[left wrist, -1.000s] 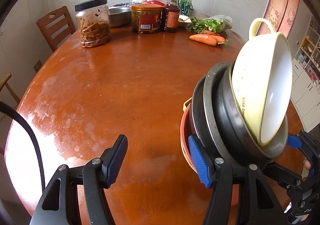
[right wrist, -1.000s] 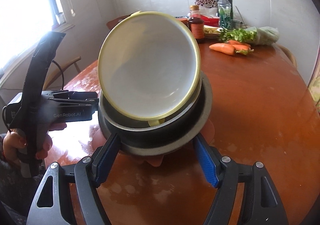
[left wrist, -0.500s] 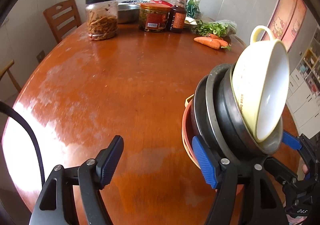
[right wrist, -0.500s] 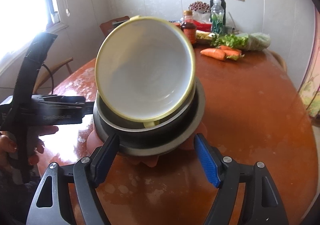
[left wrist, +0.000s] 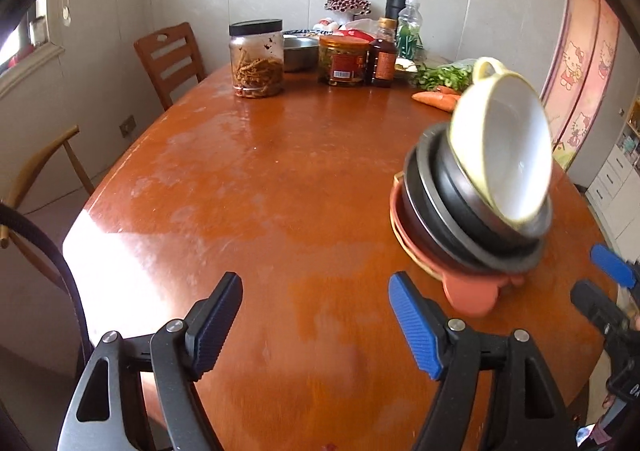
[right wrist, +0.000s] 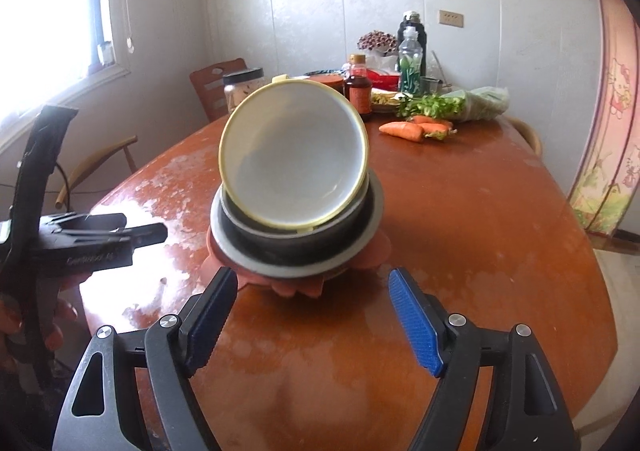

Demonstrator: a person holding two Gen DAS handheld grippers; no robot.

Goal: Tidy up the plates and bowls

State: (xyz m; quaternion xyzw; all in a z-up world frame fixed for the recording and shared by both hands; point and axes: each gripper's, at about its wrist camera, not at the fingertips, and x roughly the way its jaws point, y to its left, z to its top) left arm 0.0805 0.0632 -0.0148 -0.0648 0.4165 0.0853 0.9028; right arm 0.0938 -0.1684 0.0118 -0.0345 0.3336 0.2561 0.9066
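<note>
Nearest the lens in each wrist view stand the two tools: the left gripper (left wrist: pixel 314 325), its jaws opening with only bare table between them, and the right gripper (right wrist: pixel 308 321), jaws spread wide and likewise holding nothing, the stack lying just beyond its fingertips without touching them. Just past the grippers, on the round wooden table (left wrist: pixel 248 187), stands the task's stack: at the bottom a terracotta flower-edged plate (right wrist: pixel 298 285), above it a grey plate (right wrist: pixel 240 257), then dark nested bowls (right wrist: pixel 296 241) whose exact number cannot be told from their rims (two or perhaps three), and on top one yellow-rimmed white bowl with a handle (right wrist: pixel 294 155), tilted steeply toward the right wrist camera and resting partly inside the dark bowl below. Judged from this arrangement, gathering appears essentially done, since no loose plate or bowl lies elsewhere near the stack; what may remain is seating the tilted top bowl level, as it looks prone to slipping. At the far edge, well apart from the stack: two carrots (right wrist: pixel 414 129), one bundle of greens in a bag (right wrist: pixel 460 103), one black-lidded jar of dried strips (left wrist: pixel 256 59), one red-labelled jar (left wrist: pixel 344 61), one sauce bottle (left wrist: pixel 384 59), one steel basin (left wrist: pixel 298 51), two taller bottles, and wooden chairs, of which two show in each view.
</note>
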